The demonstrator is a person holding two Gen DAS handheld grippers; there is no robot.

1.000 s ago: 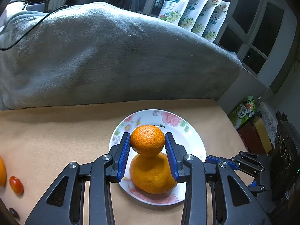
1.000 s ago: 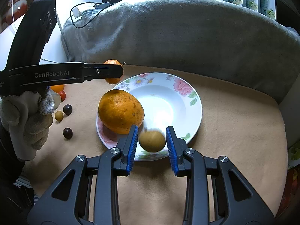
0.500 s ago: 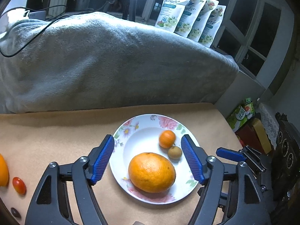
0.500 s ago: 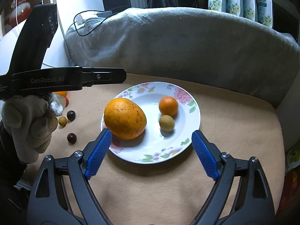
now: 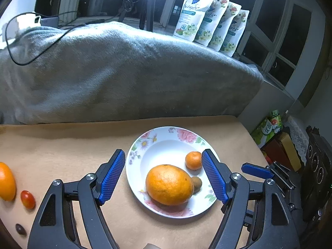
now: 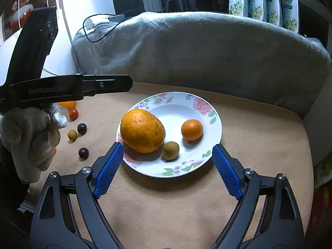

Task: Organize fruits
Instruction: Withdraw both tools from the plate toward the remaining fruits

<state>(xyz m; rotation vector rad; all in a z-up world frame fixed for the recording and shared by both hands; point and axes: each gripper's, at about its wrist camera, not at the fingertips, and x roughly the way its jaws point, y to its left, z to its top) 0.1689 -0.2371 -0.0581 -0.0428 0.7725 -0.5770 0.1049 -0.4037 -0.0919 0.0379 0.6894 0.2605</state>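
My left gripper (image 5: 162, 176) spread wide, blue-padded fingers (image 5: 112, 176) apart, nothing between them; hovers above near-left edge of plate (image 5: 166, 132), tilted down toward it. My right gripper (image 6: 168, 168) likewise wide apart, empty, fingers (image 6: 227, 171) straddling plate's near rim from above, not touching it. In right view, left gripper's black body reaches in from left of plate, level, gripped by my gloved left hand (image 6: 29, 137), fist closed round handle.
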